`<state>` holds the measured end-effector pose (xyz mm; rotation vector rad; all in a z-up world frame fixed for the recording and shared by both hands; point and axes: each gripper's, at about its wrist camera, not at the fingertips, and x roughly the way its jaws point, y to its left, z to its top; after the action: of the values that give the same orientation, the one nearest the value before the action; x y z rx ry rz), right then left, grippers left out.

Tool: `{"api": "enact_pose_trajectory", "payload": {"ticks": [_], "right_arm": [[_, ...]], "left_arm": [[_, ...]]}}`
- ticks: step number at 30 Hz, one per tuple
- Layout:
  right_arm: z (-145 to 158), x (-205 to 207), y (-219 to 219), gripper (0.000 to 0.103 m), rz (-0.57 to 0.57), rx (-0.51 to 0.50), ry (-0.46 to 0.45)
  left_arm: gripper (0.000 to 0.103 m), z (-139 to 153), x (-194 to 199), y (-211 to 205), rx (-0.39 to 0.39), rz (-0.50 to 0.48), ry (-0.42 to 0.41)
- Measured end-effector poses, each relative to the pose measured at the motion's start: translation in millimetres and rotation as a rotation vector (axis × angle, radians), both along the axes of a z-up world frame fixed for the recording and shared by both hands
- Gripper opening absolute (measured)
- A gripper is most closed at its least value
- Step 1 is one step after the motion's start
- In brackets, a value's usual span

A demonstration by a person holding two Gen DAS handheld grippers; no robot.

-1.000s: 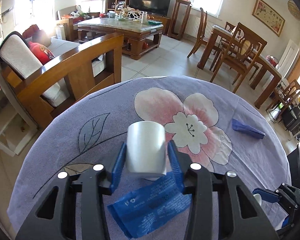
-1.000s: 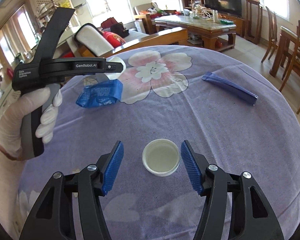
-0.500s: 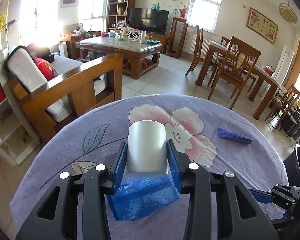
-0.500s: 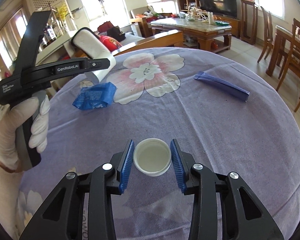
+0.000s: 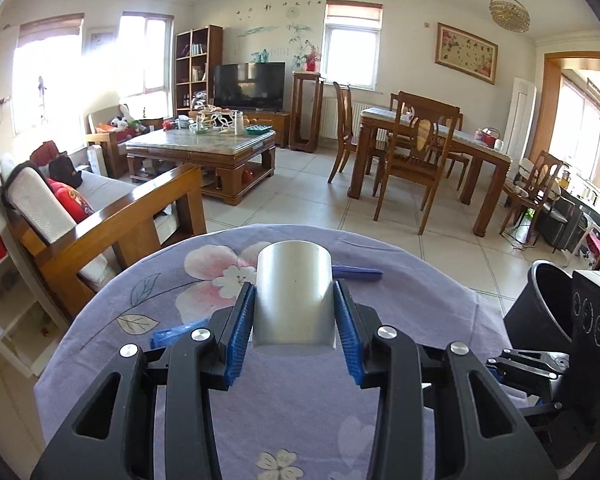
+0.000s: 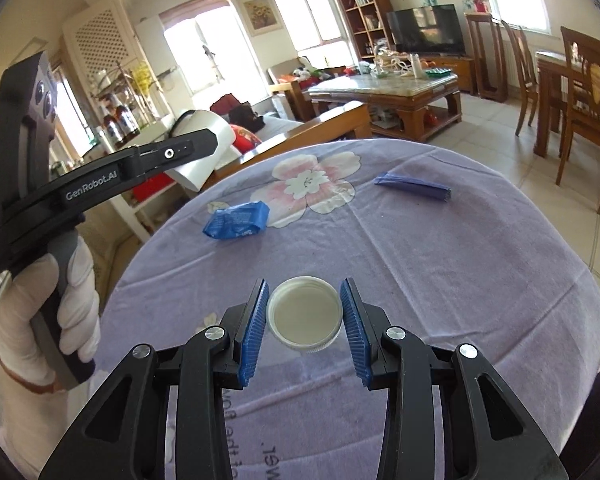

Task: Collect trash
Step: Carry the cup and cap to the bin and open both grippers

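My left gripper point(image 5: 294, 316) is shut on a white paper cup point(image 5: 295, 296), upside down, held well above the purple flowered tablecloth point(image 5: 420, 288). The cup also shows in the right wrist view point(image 6: 204, 148), lifted at the left. My right gripper point(image 6: 304, 316) is shut on a white plastic lid point(image 6: 305, 314), raised just off the cloth. A crumpled blue wrapper point(image 6: 236, 221) lies left of the pink flower. A long blue wrapper point(image 6: 412, 187) lies at the far right.
A black trash bin point(image 5: 540, 300) stands right of the table, beside the right gripper's body. A wooden sofa point(image 5: 100, 224) is close behind the table's left edge. Dining chairs and a table stand far right.
My left gripper has lifted the cup up off the cloth, away from the crumpled wrapper. My right gripper closed around the lid and raised it slightly.
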<state>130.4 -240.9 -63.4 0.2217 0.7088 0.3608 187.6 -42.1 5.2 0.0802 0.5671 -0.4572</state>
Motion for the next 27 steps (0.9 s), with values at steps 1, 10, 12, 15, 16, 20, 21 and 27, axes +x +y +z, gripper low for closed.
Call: {"api": "enact_pose_trajectory", "payload": {"ticks": [1,10,12,15,16,20,21,27], "right_arm": [[1.9,-8.1,-7.6,0.038,-0.011,0.012,-0.007],[20.9,-75.6,-91.4,0.038,-0.181,0.11,-0.078],[24.2,-87.7,-109.9,0.038,-0.218,0.131,-0.094],[28.3,-103.8,-138.7,0.038,-0.273,0.16,-0.115],[29.1,-108.1,-146.9,0.038,-0.291,0.171,-0.123],[31.0,-128.8,-186.3,0.038,-0.384,0.216,-0.157],[31.2,-133.9,-197.2,0.038,-0.414,0.226,-0.167],[26.1,-172.6,-274.9,0.038,-0.629,0.285,-0.196]], "left_arm": [[0.039,0.4,-5.0,-5.3,-0.001,-0.013,-0.003],[0.039,12.1,-61.5,-74.4,-0.015,-0.158,-0.037],[0.039,13.0,-69.7,-90.3,-0.015,-0.186,-0.042],[0.039,10.9,-80.1,-113.7,-0.022,-0.23,-0.038],[0.039,9.3,-84.3,-121.7,-0.021,-0.245,-0.038],[0.039,2.6,-97.5,-156.8,-0.017,-0.322,-0.03],[0.039,1.3,-100.6,-166.9,-0.018,-0.343,-0.027],[0.039,-4.8,-126.3,-232.8,-0.042,-0.473,-0.021]]}}
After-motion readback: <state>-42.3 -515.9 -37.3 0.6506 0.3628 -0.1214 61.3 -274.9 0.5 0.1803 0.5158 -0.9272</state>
